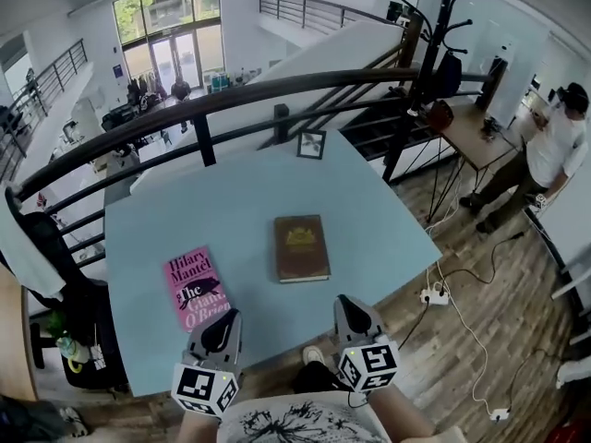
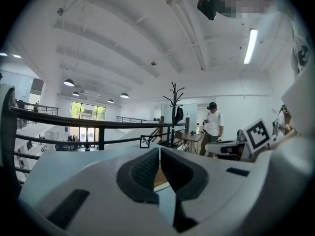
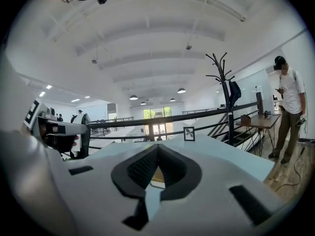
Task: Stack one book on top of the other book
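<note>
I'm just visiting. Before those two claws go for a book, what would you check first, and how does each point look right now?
1. Pink book and brown book lie flat and apart on the table: ok.
2. Nothing rests on either cover: ok.
3. Left claw empty: ok.
4. Right claw empty: ok.
5. Claws open enough to take a book: not ok, both are shut.
6. Picture frame stands well away from the books: ok.

Two books, two tools, one framed picture, one table.
</note>
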A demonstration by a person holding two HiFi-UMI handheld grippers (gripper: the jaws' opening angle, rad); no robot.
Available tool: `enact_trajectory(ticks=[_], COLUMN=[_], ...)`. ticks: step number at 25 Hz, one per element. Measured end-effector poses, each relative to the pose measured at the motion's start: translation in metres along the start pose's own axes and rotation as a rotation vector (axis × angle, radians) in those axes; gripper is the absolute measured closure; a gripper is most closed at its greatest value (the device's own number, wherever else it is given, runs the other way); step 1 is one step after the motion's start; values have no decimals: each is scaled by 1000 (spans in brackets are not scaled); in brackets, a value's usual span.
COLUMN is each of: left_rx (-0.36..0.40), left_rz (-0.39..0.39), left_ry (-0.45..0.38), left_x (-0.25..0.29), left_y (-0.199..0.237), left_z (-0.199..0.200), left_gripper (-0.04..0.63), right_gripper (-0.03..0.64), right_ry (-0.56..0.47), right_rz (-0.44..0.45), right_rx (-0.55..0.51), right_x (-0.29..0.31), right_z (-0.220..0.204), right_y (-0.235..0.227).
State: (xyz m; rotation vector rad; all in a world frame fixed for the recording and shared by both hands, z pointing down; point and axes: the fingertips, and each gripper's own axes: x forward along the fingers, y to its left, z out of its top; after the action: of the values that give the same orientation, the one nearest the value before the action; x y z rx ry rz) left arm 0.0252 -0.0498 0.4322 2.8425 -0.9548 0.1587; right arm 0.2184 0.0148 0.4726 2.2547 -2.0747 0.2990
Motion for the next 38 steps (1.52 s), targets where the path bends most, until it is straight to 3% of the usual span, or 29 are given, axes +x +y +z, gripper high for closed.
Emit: enact_trajectory(ticks=[9,16,23,29,30,31,36,38], left_rx=[-17,-23,-52,-92,-90,-84,-85,-84], left_rz=[110,171,196,173,169,166,156,143], left_ry=[-4,4,74,108,111,112,138,144], left_x=[127,184,202,214,216,218,225,226], left_y=[4,9,28,41,44,46,54,57], left_z=[17,16,-16,-27,-30,-33,-49,-62], left_gripper=[581,581,581,581,582,582,581,581], right_gripper=[624,624,623,621,590,497,397,391], right_ry=[68,147,289,449,476,504,642,681], right_rz=[144,261,321,310,316,323,319,319], right_rx=[5,-4,53,152,167,180,247,286], right_x=[115,166,200,227,231,235,250,254], right_z=[22,14,-28,-84,-93,-102,-148,-160], right_y=[-93,-121,-120,-121,-120,-119,-118,-115])
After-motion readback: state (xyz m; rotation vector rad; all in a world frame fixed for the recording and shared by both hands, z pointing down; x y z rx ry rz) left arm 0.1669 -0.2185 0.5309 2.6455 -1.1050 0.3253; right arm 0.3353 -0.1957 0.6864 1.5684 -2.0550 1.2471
